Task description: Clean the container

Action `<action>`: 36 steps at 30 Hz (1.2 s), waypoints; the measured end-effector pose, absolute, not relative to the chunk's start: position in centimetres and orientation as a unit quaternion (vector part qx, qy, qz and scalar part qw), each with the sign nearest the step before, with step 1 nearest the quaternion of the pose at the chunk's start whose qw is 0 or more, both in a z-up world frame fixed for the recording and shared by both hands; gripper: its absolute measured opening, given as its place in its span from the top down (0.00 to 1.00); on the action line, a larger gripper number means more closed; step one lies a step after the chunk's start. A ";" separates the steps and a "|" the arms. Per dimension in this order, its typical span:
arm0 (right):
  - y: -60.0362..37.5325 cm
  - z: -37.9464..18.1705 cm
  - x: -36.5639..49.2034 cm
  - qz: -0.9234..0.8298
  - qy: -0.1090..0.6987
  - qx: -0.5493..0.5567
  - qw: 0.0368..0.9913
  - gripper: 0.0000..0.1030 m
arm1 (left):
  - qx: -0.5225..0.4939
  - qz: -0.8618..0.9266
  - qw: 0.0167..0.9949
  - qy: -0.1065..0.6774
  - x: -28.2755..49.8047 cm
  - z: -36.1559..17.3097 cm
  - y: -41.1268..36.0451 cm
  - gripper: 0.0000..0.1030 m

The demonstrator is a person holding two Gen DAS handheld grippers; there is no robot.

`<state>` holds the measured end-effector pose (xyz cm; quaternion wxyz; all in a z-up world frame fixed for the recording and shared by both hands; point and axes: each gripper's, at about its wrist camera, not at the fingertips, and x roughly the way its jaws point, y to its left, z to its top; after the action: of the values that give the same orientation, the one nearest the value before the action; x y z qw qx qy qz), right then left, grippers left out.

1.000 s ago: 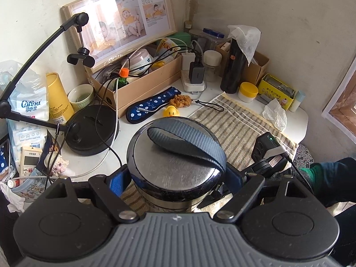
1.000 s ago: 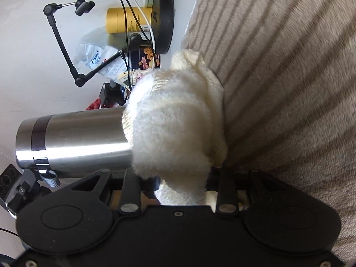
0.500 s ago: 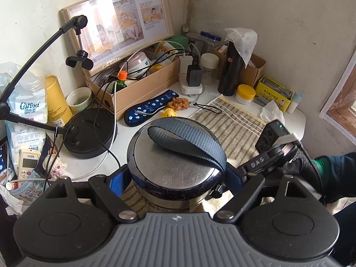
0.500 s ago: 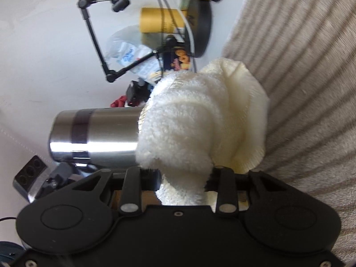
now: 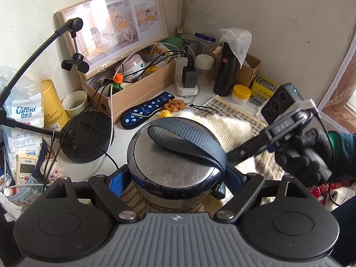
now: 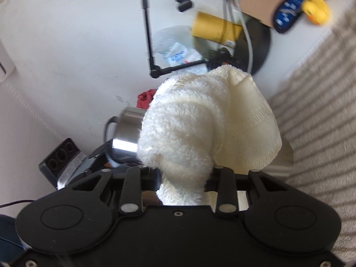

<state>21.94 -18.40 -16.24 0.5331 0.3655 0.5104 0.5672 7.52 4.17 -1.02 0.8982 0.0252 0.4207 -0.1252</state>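
We clamp the steel container point(image 5: 175, 169) at frame centre in our left tool point(image 5: 178, 184); our right tool point(image 6: 182, 175) pinches the cloth point(image 6: 200, 120) by its top, wiping apparently underway, lid unwiped.

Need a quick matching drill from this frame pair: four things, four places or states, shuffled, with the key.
Things:
1. steel flask
2. white cloth
3. yellow-lidded jar
4. rubber duck

Places or states:
A. clamped in the right gripper
B. beside the dotted blue pouch
C. held upright by the left gripper
D. standing next to the tall black bottle

Pairs: 1-C, 2-A, 3-D, 4-B
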 end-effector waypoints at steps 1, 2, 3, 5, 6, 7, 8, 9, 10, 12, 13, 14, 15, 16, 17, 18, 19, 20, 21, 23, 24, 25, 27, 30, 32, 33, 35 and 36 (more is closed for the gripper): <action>-18.4 -15.8 22.0 0.571 0.506 0.362 0.535 0.69 | 0.025 -0.125 0.898 0.421 7.5 -1.0 4.2 0.16; -18.5 -15.3 22.0 0.575 0.501 0.359 0.538 0.69 | 0.024 -0.124 0.898 0.421 7.5 -1.0 4.1 0.16; -18.5 -14.8 22.0 0.580 0.496 0.357 0.539 0.69 | 0.024 -0.123 0.898 0.421 7.5 -1.0 4.0 0.16; -18.7 -13.7 22.0 0.587 0.486 0.350 0.544 0.69 | 0.026 -0.126 0.898 0.421 7.6 -0.9 4.2 0.16; -18.8 -13.2 22.0 0.591 0.481 0.346 0.548 0.69 | 0.026 -0.126 0.898 0.421 7.6 -0.9 4.1 0.16; -18.7 -12.7 22.0 0.594 0.477 0.341 0.551 0.69 | 0.026 -0.125 0.898 0.421 7.6 -1.0 4.1 0.16; -18.7 -12.2 21.9 0.597 0.472 0.336 0.555 0.69 | 0.025 -0.125 0.898 0.421 7.7 -1.0 4.1 0.16; -18.7 -11.8 21.9 0.600 0.467 0.332 0.558 0.69 | 0.025 -0.125 0.898 0.420 7.7 -1.0 4.1 0.16; -18.7 -11.3 21.8 0.604 0.462 0.327 0.562 0.69 | 0.025 -0.125 0.898 0.420 7.7 -1.0 4.1 0.16; -18.6 -10.8 21.6 0.606 0.456 0.310 0.574 0.69 | 0.025 -0.125 0.899 0.419 7.6 -1.0 4.1 0.16; -18.6 -11.0 21.6 0.602 0.457 0.308 0.577 0.69 | 0.024 -0.124 0.899 0.419 7.5 -1.0 4.2 0.16; -18.7 -11.5 21.5 0.597 0.462 0.313 0.577 0.69 | 0.024 -0.123 0.900 0.418 7.6 -1.0 4.2 0.16; -18.8 -12.1 21.5 0.589 0.468 0.319 0.576 0.69 | 0.023 -0.122 0.900 0.418 7.7 -1.0 4.2 0.16; -18.8 -12.8 21.4 0.582 0.476 0.325 0.574 0.69 | 0.023 -0.121 0.900 0.418 7.7 -1.0 4.2 0.16; -18.9 -13.5 21.3 0.576 0.482 0.332 0.571 0.69 | 0.022 -0.121 0.900 0.418 7.7 -1.0 4.2 0.16; -18.9 -14.1 21.2 0.571 0.486 0.338 0.568 0.69 | 0.022 -0.121 0.900 0.417 7.6 -1.0 4.2 0.16; -19.0 -14.6 21.1 0.567 0.490 0.344 0.566 0.69 | 0.022 -0.121 0.900 0.417 7.5 -1.0 4.2 0.16; -19.1 -15.1 21.0 0.563 0.493 0.350 0.563 0.69 | 0.022 -0.121 0.900 0.417 7.5 -1.0 4.2 0.16; -19.0 -15.5 20.9 0.561 0.496 0.352 0.562 0.69 | 0.022 -0.120 0.900 0.417 7.6 -1.0 4.2 0.16; -19.2 -16.4 20.8 0.553 0.504 0.362 0.557 0.69 | 0.022 -0.121 0.901 0.417 7.5 -1.1 4.3 0.16; -19.2 -17.0 20.8 0.549 0.507 0.369 0.553 0.69 | 0.023 -0.124 0.901 0.415 7.1 -1.2 4.7 0.16; -19.2 -17.5 20.8 0.544 0.511 0.377 0.549 0.69 | 0.023 -0.123 0.901 0.415 7.1 -1.2 4.6 0.16; -19.3 -18.7 20.8 0.531 0.521 0.392 0.542 0.69 | 0.023 -0.123 0.901 0.415 7.1 -1.2 4.5 0.16; -19.5 -20.8 20.6 0.510 0.535 0.416 0.530 0.69 | 0.022 -0.121 0.902 0.414 7.1 -1.2 4.4 0.16; -19.6 -22.2 20.5 0.497 0.545 0.427 0.523 0.69 | 0.022 -0.124 0.901 0.415 7.3 -1.2 4.8 0.16; -19.7 -22.8 20.4 0.491 0.550 0.431 0.520 0.69 | 0.022 -0.124 0.901 0.415 7.2 -1.2 4.8 0.16; -19.8 -24.0 20.5 0.482 0.560 0.429 0.519 0.69 | 0.022 -0.123 0.901 0.415 7.3 -1.2 4.7 0.16; -19.7 -24.5 20.6 0.476 0.569 0.418 0.524 0.69 | 0.023 -0.124 0.901 0.415 7.3 -1.1 4.7 0.16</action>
<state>20.55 -19.70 -24.49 0.5238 0.4179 0.5693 0.4763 7.31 4.71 -1.15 0.9011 0.0229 0.4150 -0.1236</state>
